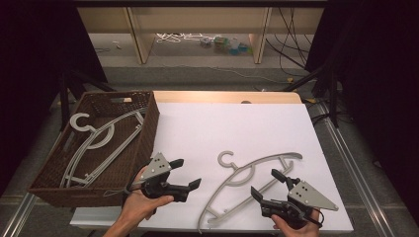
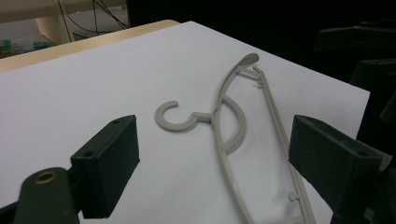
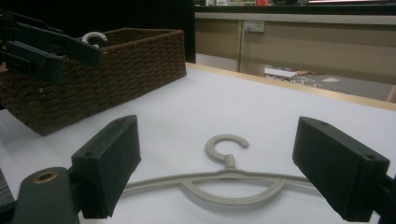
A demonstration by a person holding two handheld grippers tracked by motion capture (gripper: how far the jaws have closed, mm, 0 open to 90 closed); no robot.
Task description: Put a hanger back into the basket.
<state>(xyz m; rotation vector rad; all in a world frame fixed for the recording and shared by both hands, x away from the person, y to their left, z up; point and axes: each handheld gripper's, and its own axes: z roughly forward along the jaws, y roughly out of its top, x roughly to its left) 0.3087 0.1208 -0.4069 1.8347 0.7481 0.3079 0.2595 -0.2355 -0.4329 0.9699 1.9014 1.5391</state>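
A grey plastic hanger [image 1: 247, 183] lies flat on the white table top [image 1: 222, 128], hook toward the left. In the left gripper view the hanger [image 2: 229, 135] lies ahead between the jaws; in the right gripper view the hanger [image 3: 224, 179] lies just beyond the jaws. My left gripper [image 1: 188, 173] is open, held by a hand left of the hanger, near the basket. My right gripper [image 1: 267, 183] is open at the hanger's right side, close to its lower bar. Neither holds anything. A brown wicker basket [image 1: 146, 133] at the left holds grey hangers [image 1: 96, 140].
The wicker basket [image 3: 107, 70] stands at the table's left edge, with the left gripper [image 3: 42, 46] in front of it in the right gripper view. Beyond the table are wooden furniture legs [image 1: 138, 39], cables [image 1: 286, 44] and small items on the floor. Dark curtains flank both sides.
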